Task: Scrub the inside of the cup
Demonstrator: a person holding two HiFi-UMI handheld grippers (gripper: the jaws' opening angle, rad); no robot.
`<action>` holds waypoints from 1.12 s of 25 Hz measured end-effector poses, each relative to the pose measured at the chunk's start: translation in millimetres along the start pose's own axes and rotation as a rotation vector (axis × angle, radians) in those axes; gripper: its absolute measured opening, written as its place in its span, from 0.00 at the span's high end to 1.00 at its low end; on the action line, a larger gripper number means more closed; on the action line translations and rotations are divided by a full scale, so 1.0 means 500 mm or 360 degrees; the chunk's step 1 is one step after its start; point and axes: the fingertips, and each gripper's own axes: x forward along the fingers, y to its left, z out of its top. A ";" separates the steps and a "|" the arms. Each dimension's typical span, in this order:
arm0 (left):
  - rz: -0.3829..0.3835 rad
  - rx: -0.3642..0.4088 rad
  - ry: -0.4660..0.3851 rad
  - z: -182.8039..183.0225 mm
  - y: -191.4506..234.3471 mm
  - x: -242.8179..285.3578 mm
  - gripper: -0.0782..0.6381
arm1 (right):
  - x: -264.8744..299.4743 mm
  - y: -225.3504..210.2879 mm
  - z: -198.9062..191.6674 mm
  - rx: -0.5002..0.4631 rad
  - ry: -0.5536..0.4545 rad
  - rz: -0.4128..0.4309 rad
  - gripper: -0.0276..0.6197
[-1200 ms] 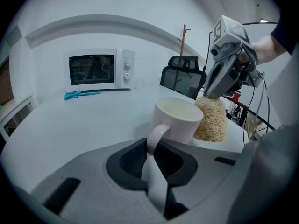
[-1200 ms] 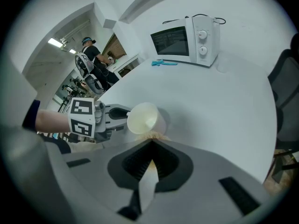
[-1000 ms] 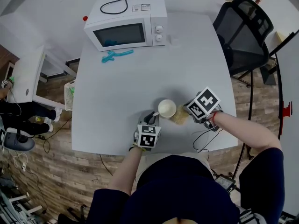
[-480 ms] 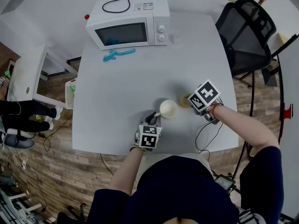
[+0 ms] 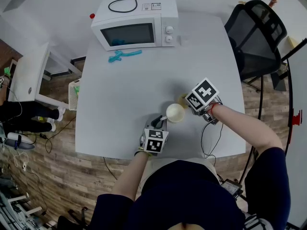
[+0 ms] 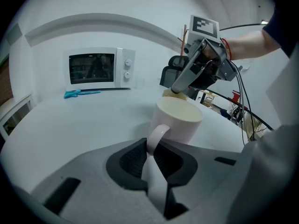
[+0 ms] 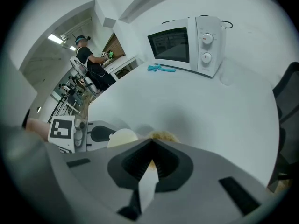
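Observation:
A cream cup (image 5: pixel 175 112) stands upright on the white table (image 5: pixel 129 85), near its front edge. My left gripper (image 5: pixel 157 122) is shut on the cup's handle (image 6: pixel 156 134), seen between the dark pads in the left gripper view. My right gripper (image 5: pixel 187 101) is shut on a yellowish scrubber (image 5: pixel 183 99), and holds it close behind and to the right of the cup's rim. In the right gripper view the scrubber (image 7: pixel 162 136) pokes out past the jaws, with the cup (image 7: pixel 122 138) to its left. The cup's inside looks plain cream.
A white microwave (image 5: pixel 135 29) stands at the table's far edge, a black cable on top of it. A blue utensil (image 5: pixel 123 55) lies in front of it. A black mesh chair (image 5: pixel 256 30) stands to the right of the table. A person (image 7: pixel 88 55) stands far off at a counter.
My right gripper has lifted the scrubber from the table at the cup's right and carried it away from me, to a spot behind the cup's rim. The cup and left gripper stay put.

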 end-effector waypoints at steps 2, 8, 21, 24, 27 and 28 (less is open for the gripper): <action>-0.0001 0.0002 0.0000 0.000 0.000 0.001 0.83 | 0.006 0.004 0.014 -0.0013 -0.0005 0.0009 0.92; 0.0000 0.0000 0.0002 0.000 0.000 0.000 0.83 | 0.022 0.022 0.053 -0.0075 -0.0010 0.0027 0.92; 0.0006 -0.0004 0.0008 0.000 0.000 -0.001 0.83 | 0.049 0.112 0.101 -0.0243 -0.0025 0.0158 0.92; 0.0005 -0.0003 0.0012 0.002 0.001 0.000 0.83 | 0.050 0.134 0.095 -0.0299 -0.0006 0.0182 0.92; 0.0006 -0.0004 0.0015 0.000 0.003 0.001 0.83 | 0.050 0.158 0.085 -0.0299 -0.0007 0.0232 0.92; 0.0007 -0.0005 0.0015 0.000 0.003 0.000 0.83 | 0.050 0.165 0.081 -0.0294 -0.0008 0.0247 0.92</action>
